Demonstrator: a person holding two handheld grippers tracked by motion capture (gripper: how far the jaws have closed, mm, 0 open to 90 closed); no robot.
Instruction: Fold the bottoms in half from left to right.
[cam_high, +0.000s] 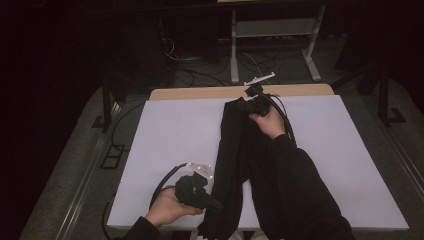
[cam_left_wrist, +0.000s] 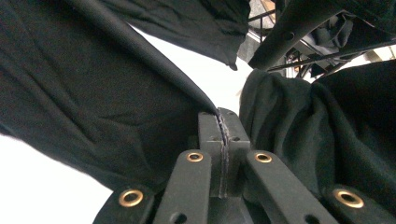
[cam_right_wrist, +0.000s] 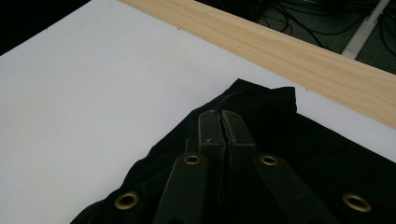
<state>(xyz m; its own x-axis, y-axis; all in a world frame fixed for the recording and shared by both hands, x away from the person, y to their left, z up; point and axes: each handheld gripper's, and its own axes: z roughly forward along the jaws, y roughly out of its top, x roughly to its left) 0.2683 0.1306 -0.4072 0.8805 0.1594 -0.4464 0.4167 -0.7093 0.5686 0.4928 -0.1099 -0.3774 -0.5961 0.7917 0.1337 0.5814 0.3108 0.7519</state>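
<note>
High view: my left gripper (cam_high: 214, 204) clamped on black garment (cam_high: 235, 150) edge at table (cam_high: 165, 145) near edge; cloth runs lengthwise up table; my right gripper (cam_high: 245, 105) pinched on far end. I judge stretch done, folding left.

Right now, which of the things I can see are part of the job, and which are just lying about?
Part of the job:
- black garment, stretched along the white table top
- left gripper, shut on its near end
- right gripper, shut on its far end

Just lying about:
- cables on the floor
- white frame legs behind the table
</note>
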